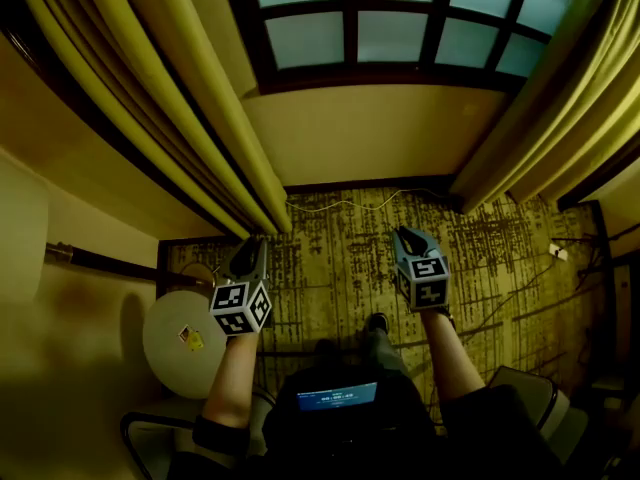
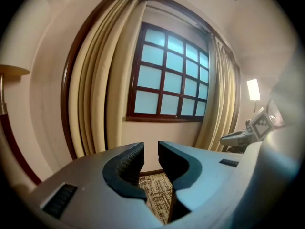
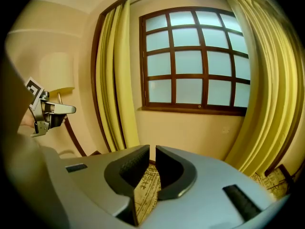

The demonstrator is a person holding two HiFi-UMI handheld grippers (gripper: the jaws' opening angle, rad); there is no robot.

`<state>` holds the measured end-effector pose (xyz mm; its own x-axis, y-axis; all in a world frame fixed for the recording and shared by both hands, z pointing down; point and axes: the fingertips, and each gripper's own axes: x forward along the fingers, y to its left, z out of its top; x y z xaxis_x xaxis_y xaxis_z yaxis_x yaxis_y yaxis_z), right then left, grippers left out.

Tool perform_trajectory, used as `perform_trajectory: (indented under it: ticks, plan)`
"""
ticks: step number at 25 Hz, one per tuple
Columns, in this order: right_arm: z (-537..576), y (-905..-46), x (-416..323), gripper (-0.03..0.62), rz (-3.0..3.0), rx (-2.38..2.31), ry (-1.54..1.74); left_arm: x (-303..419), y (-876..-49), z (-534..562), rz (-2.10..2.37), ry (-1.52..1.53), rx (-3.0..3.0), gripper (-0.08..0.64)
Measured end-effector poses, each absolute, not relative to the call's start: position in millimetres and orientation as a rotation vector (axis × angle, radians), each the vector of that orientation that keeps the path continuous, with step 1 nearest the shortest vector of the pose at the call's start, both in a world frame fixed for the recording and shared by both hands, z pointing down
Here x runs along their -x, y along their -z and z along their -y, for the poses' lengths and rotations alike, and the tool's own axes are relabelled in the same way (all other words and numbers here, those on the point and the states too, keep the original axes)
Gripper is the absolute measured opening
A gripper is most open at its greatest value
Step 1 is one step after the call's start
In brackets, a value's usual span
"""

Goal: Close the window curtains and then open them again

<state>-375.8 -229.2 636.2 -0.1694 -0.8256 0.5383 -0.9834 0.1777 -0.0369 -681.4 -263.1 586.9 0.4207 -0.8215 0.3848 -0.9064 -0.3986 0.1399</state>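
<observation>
At window (image 1: 400,13), either side: left curtain (image 1: 190,98) and right curtain (image 1: 560,108), gathered open. We judge cloth soft, heavy, yielding; best pinched at inner edge fold. Left gripper (image 1: 248,256) narrowly parted, empty; right gripper (image 1: 408,236) almost together, empty.

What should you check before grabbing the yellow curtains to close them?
1. Left yellow fabric curtain and right yellow fabric curtain bunched aside: ok.
2. Dark wooden grid window uncovered: ok.
3. Left gripper fingers empty: ok.
4. Right gripper fingers empty: ok.
5. Finger gaps wide enough for fabric: not ok, both are narrow slits.
6. Grippers touching a curtain: not ok, both are low over the patterned carpet.
</observation>
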Motion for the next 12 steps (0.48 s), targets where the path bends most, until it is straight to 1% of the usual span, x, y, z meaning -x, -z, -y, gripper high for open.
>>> perform_trajectory:
  ticks: [4,8,12]
  plan:
    - [206.4,-648.5,387.7,0.029,1.993,-1.727,-0.586,710.3,-612.8,252.5,1.470,-0.420,-2.327,0.014]
    - [188.4,-654.5,394.6,0.021,1.974,-1.737,-0.634,729.3,-628.0,243.5,1.475,-0.472,-2.305,-0.008]
    - [176.9,-657.4,394.6,0.020,1.969,-1.728,-0.621,733.1,-634.5,229.5,1.477,-0.493,-2.297,-0.008]
